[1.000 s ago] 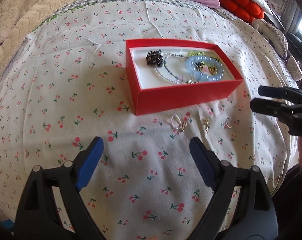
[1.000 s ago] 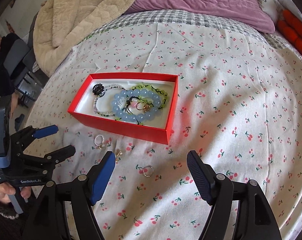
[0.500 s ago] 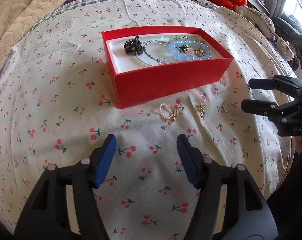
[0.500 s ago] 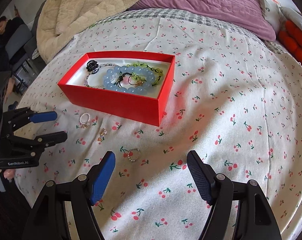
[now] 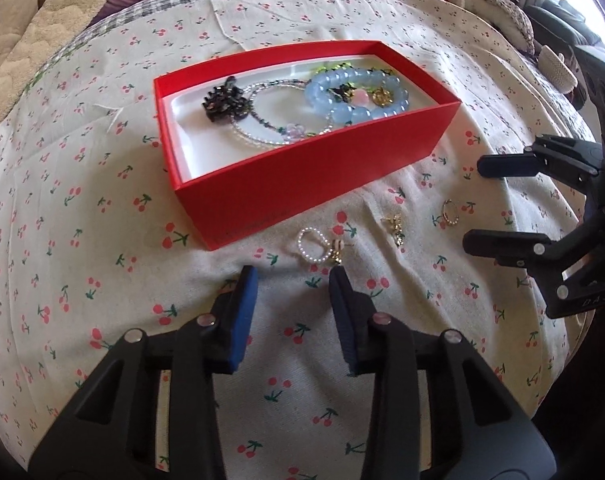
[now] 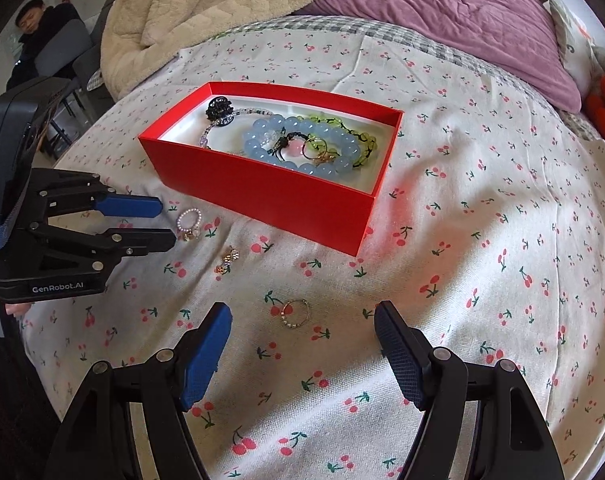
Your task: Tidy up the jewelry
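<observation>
Lying just beyond left gripper (image 5: 292,276): pearl ring (image 5: 312,245)

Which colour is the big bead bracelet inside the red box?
Pale blue. The bead bracelet shows best in the right wrist view, lying in the red box.

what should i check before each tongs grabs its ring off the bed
1. Left tongs lined up with pearl ring: ok, ring just ahead of the tips; jaws have just been closing, nothing between them.
2. Right tongs around thin ring: ok, open, ring between the tips, untouched.
3. Gold charm clear of both: ok, lies apart between the rings.
4. Red box has room: ok, white floor bare at its left end.
5. Rings flat on the cloth, easy to pinch: cannot tell.
</observation>
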A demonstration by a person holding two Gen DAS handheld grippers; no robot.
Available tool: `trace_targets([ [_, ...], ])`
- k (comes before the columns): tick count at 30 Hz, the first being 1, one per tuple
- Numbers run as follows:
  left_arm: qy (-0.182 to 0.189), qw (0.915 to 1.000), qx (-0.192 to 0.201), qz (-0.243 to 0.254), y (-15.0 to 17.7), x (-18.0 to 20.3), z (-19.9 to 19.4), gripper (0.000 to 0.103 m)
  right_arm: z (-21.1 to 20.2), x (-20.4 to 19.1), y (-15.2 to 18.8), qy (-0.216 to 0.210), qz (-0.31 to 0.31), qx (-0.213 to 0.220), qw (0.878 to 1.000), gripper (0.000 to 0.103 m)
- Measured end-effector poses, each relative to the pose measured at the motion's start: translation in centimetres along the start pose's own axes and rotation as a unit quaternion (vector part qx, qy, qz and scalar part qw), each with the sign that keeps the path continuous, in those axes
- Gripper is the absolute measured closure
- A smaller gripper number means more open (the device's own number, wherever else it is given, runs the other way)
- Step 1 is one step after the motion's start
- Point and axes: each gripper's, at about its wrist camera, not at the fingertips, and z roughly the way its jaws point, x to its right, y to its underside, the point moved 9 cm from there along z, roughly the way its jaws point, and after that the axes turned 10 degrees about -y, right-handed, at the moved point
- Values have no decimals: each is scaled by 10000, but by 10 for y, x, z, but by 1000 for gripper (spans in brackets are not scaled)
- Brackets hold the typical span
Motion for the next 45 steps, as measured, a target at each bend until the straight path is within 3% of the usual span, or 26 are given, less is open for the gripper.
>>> trace_targets([
  [7, -86, 9998, 60, 194, -6, 5, 6, 66, 7, 2, 7, 46, -79, -115, 9999, 28],
  [17, -182, 9996, -24, 213, -8, 6, 8, 95, 11, -2, 6, 49, -161, -164, 9997, 28],
  [22, -220, 9996, -187, -71, 0, -5, 4, 97, 12, -4, 4, -28, -193, -202, 9996, 28],
  [26, -165, 9987, -338, -354, 9, -14, -1, 97, 14, -5, 1, -322, -60, -219, 9992, 28],
  [32, -31, 9990, -351, -287, 23, -14, -9, 97, 19, -10, 4, -737, -125, -157, 9971, 31],
  [37, 97, 9995, -259, -167, 32, -13, -13, 88, 25, -11, 8, -572, -468, -180, 9971, 39],
  [40, 246, 9993, -241, -164, 35, -13, -15, 78, 25, -7, 7, -589, -444, -144, 9972, 45],
  [42, 375, 9989, -243, -135, 36, -10, -18, 62, 24, -4, 7, -603, -422, -123, 9972, 49],
  [45, 300, 9993, -206, 92, 40, -4, -19, 56, 24, 0, 9, -530, -517, -106, 9972, 57],
])
